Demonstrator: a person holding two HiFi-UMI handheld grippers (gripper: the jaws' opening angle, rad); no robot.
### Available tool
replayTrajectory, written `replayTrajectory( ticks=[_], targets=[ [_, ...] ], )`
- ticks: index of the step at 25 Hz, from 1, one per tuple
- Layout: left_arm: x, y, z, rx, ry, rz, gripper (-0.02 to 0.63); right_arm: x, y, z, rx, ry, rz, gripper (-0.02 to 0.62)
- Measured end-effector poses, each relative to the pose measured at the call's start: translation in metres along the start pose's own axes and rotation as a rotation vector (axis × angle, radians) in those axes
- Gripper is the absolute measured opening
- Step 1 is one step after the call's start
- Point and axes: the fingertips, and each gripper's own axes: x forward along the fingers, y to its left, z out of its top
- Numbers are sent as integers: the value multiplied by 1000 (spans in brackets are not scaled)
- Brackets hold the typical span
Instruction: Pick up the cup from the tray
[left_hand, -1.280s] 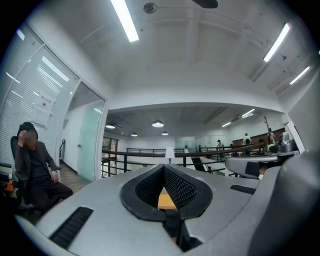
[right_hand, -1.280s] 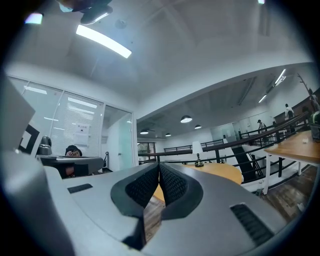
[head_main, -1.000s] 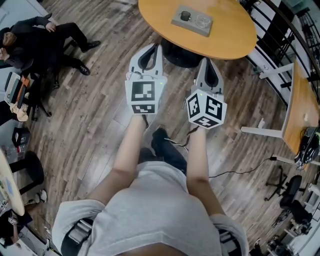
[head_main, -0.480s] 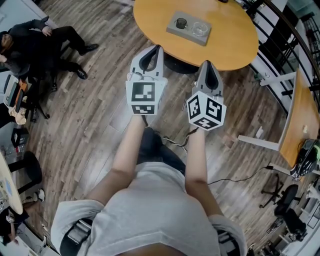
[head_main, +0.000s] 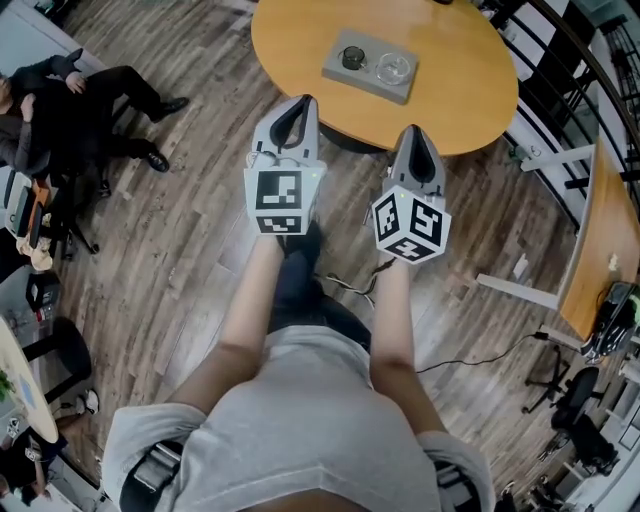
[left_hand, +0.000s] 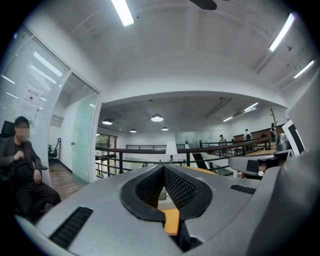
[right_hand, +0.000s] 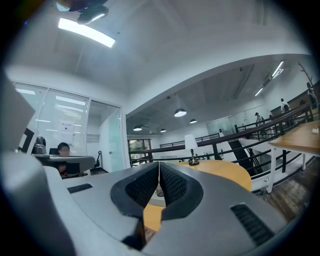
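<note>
A grey tray (head_main: 368, 66) lies on the round orange table (head_main: 470, 70) at the top of the head view. On it stand a dark cup (head_main: 353, 57) and a clear glass cup (head_main: 392, 68). My left gripper (head_main: 301, 104) is held level short of the table's near edge, below and left of the tray. Its jaws are shut and empty, meeting at the tip (left_hand: 163, 168). My right gripper (head_main: 415, 134) is beside it, below the tray's right end, also shut with nothing in it (right_hand: 159, 164). Through the jaws' lower gap in both gripper views only a pale sliver of the tray shows.
A person sits on a chair (head_main: 70, 100) at the far left. A second desk (head_main: 600, 220) with white legs stands at the right, and a dark railing (head_main: 560, 50) runs behind the table. A cable (head_main: 470, 350) lies on the wooden floor. A small lamp (right_hand: 190, 149) stands on the table's far side.
The table and tray have slid lower in the head view and look nearer, as both grippers came forward toward them. Both stay shut and empty.
</note>
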Motion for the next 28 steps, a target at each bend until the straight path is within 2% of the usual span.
replayTrajectory(
  ticks=[12,28],
  targets=[
    [96,27,-3,-1,10,-56,6,87,-14,-9,8,23,-36,9],
    [177,68,-16,-3,32,-105,6,169,-18,-35,31,95,-86,9]
  ],
)
